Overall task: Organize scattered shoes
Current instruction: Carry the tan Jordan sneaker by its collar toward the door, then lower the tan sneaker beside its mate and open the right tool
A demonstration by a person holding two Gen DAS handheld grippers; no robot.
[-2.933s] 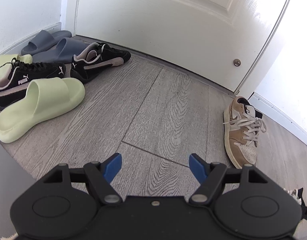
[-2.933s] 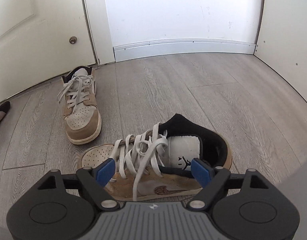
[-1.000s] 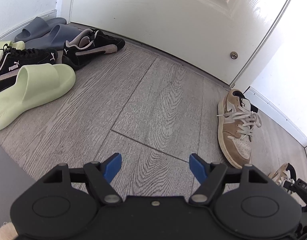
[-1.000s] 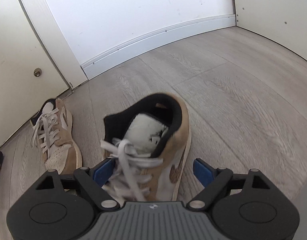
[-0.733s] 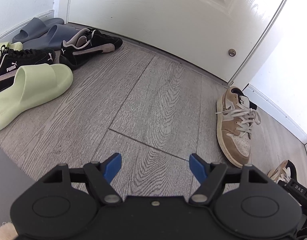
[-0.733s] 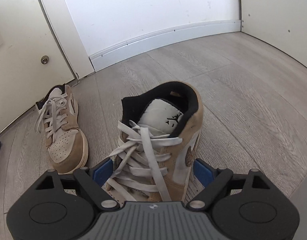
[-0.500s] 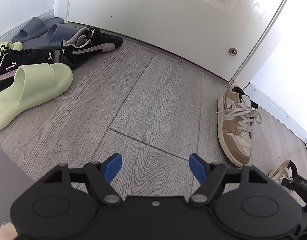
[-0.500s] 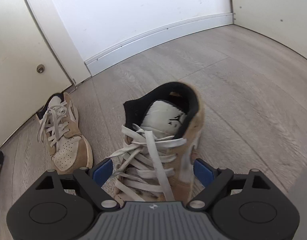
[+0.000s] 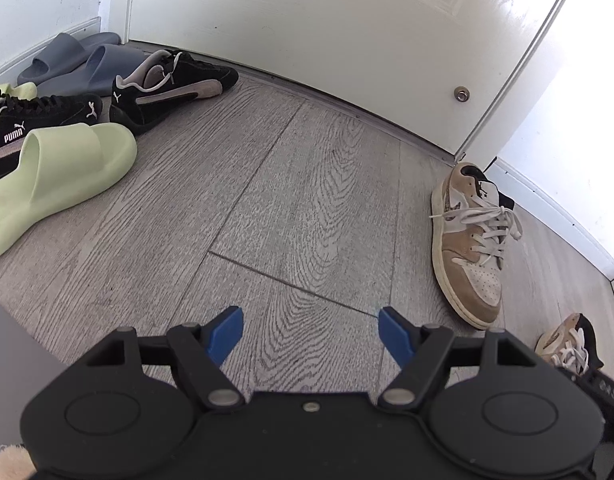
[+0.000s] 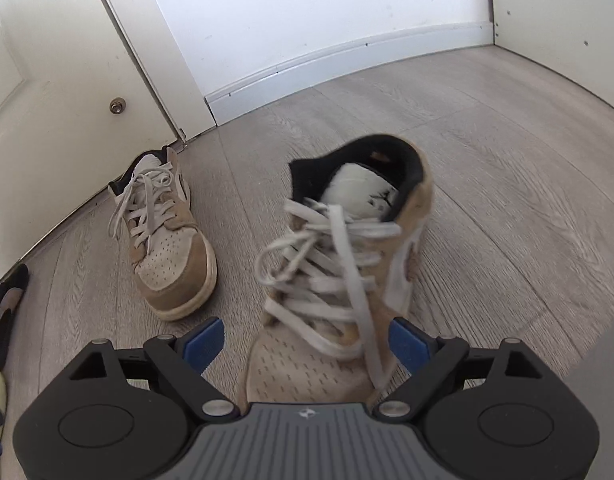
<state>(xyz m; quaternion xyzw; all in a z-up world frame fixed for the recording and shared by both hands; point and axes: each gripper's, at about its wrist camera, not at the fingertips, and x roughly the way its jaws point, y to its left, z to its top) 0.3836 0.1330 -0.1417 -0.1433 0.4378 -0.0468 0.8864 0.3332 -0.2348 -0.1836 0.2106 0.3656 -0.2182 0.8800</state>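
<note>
A tan and white sneaker (image 10: 347, 280) with loose white laces stands on the floor, toe toward me and slightly blurred. Its toe lies between the blue fingers of my right gripper (image 10: 305, 344), which is open; a small gap shows at the left finger. The matching sneaker (image 10: 167, 240) stands to its left by the door, also visible in the left wrist view as the matching sneaker (image 9: 467, 240). My left gripper (image 9: 311, 332) hangs open over bare floor with nothing in it. The laced sneaker (image 9: 567, 344) peeks in at that view's right edge.
Two black sneakers (image 9: 171, 88) (image 9: 39, 120), a pale green slide (image 9: 59, 176) and grey slides (image 9: 75, 60) crowd the left corner. A white door (image 9: 307, 20) with a metal stop (image 9: 461, 94) closes the back. Baseboard (image 10: 347, 56) and a white panel (image 10: 567, 0) bound the right.
The laced sneaker went from lying on its side to upright with its toe toward my right gripper, and it has shifted between the fingers. The left gripper barely moved.
</note>
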